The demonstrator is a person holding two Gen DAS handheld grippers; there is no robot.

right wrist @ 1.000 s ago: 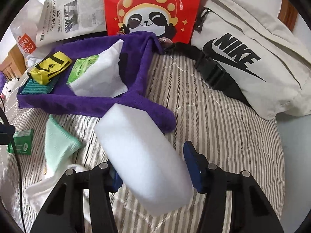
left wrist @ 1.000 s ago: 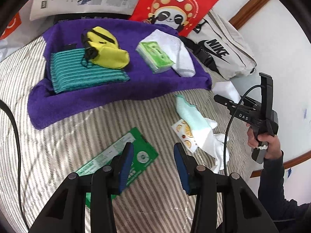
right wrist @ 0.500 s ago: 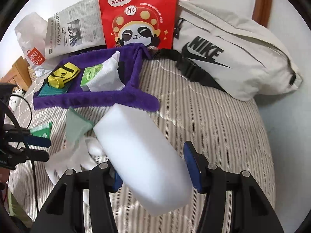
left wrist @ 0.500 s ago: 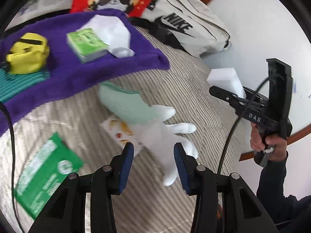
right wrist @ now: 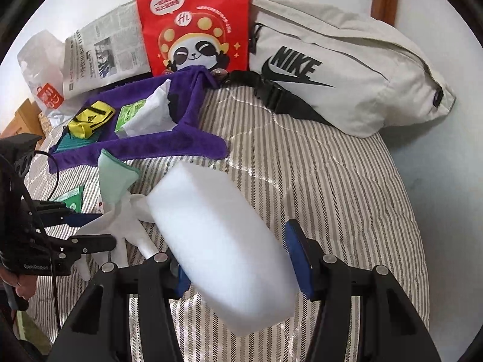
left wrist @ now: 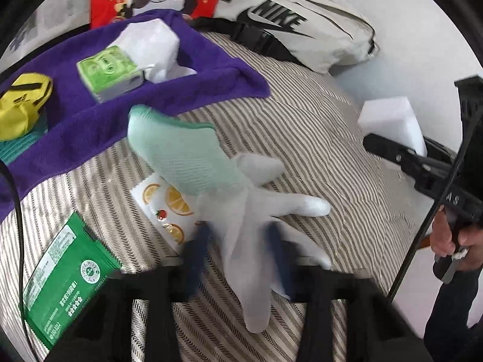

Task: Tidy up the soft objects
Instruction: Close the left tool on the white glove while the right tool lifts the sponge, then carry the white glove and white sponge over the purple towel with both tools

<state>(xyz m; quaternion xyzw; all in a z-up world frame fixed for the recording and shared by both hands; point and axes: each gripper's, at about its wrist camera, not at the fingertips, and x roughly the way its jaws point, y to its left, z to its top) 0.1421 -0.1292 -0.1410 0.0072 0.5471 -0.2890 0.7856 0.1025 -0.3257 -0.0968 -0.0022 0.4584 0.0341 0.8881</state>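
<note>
Left gripper blurred, jaws closing around the white glove with mint cuff, which lies on the striped quilt just near of the purple towel. Right gripper grasps a white sponge block, held above the quilt.

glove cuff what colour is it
Mint green; the rest of the glove is white. Clearest in the left wrist view.

bag: NIKE | red bag: 海底捞 | left hand-held gripper: unreadable print
</note>
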